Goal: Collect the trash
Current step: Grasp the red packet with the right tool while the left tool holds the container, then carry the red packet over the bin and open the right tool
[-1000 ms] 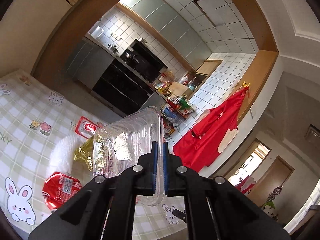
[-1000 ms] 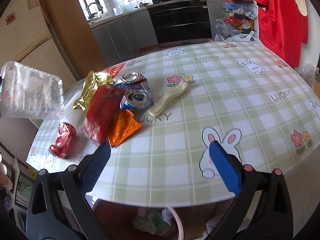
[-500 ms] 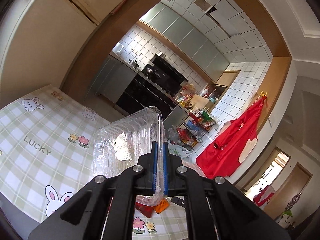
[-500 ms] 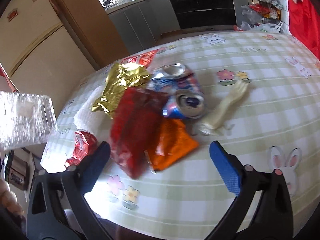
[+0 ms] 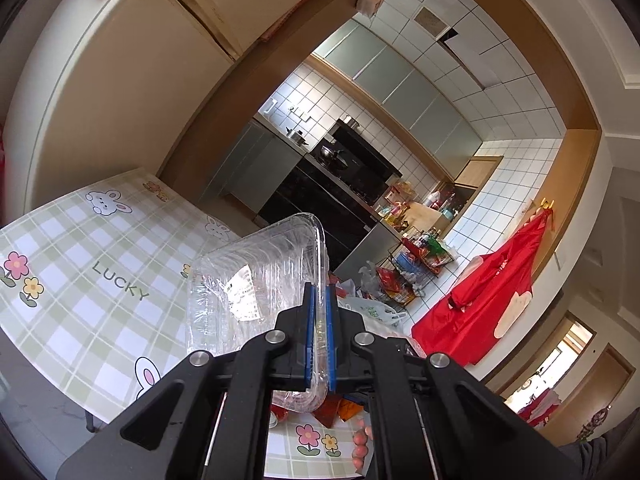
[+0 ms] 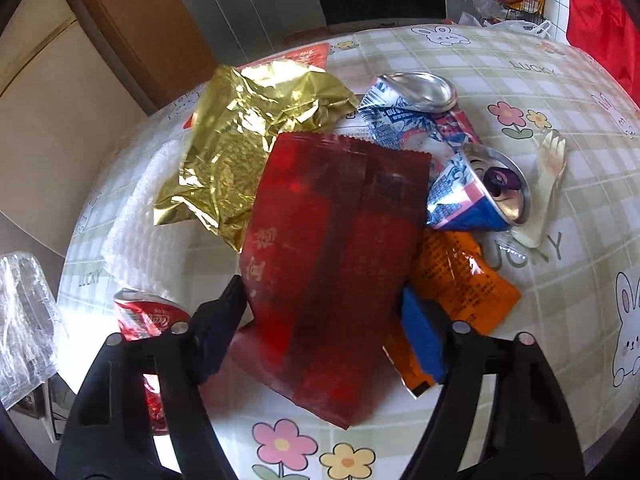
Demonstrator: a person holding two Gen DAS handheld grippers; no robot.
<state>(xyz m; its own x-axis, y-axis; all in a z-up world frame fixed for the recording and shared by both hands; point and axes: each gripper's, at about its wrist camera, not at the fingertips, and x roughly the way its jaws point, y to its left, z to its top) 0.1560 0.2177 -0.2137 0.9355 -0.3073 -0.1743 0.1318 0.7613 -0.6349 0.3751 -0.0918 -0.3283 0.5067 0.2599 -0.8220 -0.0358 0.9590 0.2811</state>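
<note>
My left gripper (image 5: 318, 336) is shut on the rim of a clear plastic tray (image 5: 256, 300) and holds it in the air beside the table; the tray also shows at the left edge of the right wrist view (image 6: 24, 320). My right gripper (image 6: 324, 324) is open, its fingers on either side of a red wrapper (image 6: 332, 256). Around the wrapper lie a gold foil wrapper (image 6: 248, 148), an orange packet (image 6: 460, 284), two crushed blue cans (image 6: 472, 196), a crushed red can (image 6: 148, 316) and a plastic fork (image 6: 548, 184).
The table has a green checked cloth (image 6: 580, 128) with rabbits and flowers. A white paper towel (image 6: 140, 220) lies under the gold foil. A red apron (image 5: 480, 304) hangs on the wall. A fridge (image 5: 120, 92) stands behind the table's far side.
My right gripper has moved down and forward over the trash pile until its fingers straddle the red wrapper. My left gripper has swung away from the pile with the clear tray still in it.
</note>
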